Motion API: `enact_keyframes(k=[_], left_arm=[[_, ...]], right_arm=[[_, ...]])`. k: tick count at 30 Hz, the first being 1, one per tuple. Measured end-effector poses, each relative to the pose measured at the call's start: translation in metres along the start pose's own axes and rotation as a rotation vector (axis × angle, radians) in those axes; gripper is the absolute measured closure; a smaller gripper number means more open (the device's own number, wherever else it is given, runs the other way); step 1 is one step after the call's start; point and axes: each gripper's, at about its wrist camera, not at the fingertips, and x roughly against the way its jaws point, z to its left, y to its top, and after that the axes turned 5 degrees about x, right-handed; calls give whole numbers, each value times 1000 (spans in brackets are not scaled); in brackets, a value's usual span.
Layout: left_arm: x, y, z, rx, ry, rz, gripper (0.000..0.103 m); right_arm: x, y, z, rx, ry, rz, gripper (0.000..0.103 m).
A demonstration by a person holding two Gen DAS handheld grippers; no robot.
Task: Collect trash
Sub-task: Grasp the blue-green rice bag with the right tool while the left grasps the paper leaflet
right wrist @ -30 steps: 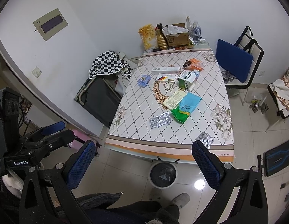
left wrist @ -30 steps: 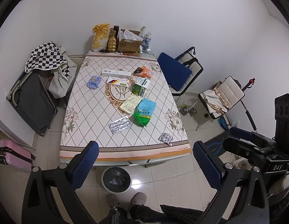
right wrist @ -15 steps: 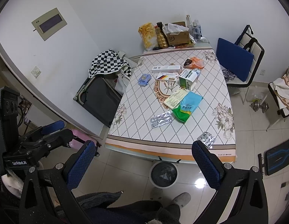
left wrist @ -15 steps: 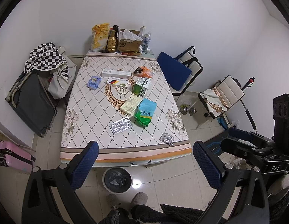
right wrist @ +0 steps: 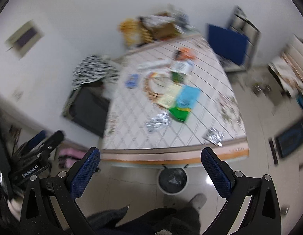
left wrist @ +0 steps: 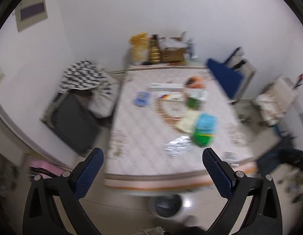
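Both grippers, left point(left wrist: 151, 168) and right point(right wrist: 150, 166), hover with jaws spread wide and empty, short of the desk point(right wrist: 171, 152). The nearest trash, a crumpled foil blister pack point(right wrist: 213, 136), lies at the desk's near right corner, closer to the right gripper; the bin point(right wrist: 172, 179) stands on the floor below that edge.

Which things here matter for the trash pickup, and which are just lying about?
For the job:
foil blister packs
blue-green packet
trash bin

Just lying about:
checkered cloth
dark suitcase
blue chair
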Motion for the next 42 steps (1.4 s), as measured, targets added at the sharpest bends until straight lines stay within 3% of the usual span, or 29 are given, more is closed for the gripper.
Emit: enact_keyframes(k=[7,13,17,21,24,26,27,31,34,37,42], left_arm=[[-147,-20,-3,-81,264,141,0],[-241,-23,-2,-104,459,270,0],[-291,-16,0,-77,514,367,0],[-322,-7,-8,-73,544,416,0],[-342,5,-21,-69,526,437,0],[-346,15,-35,-89,499,436,0],[-349,20,-44,-99,477,437,0],[-371,42,-95,-148,312,455,0],[-394,52,-138,-210,142,523,0],[-418,50,-178,-306,18,593,0],[-444,38,-207,-449,-4,652,1]], right_arm=[[-133,37,-63,-226,-138,118,0],[-269,92,-99,-264,-194,222,0],[-355,123,-110,-246,-222,299,0],[-425,140,-116,-233,-242,382,0],[-455,140,-115,-182,-277,455,0],[-459,139,-119,-148,-274,472,20],[-458,139,-124,-140,-253,470,20],[-443,145,-156,-133,-255,479,22],[-432,158,-190,-154,-250,481,22],[-433,170,-214,-150,-264,490,22],[-454,172,-240,-182,-230,546,22]])
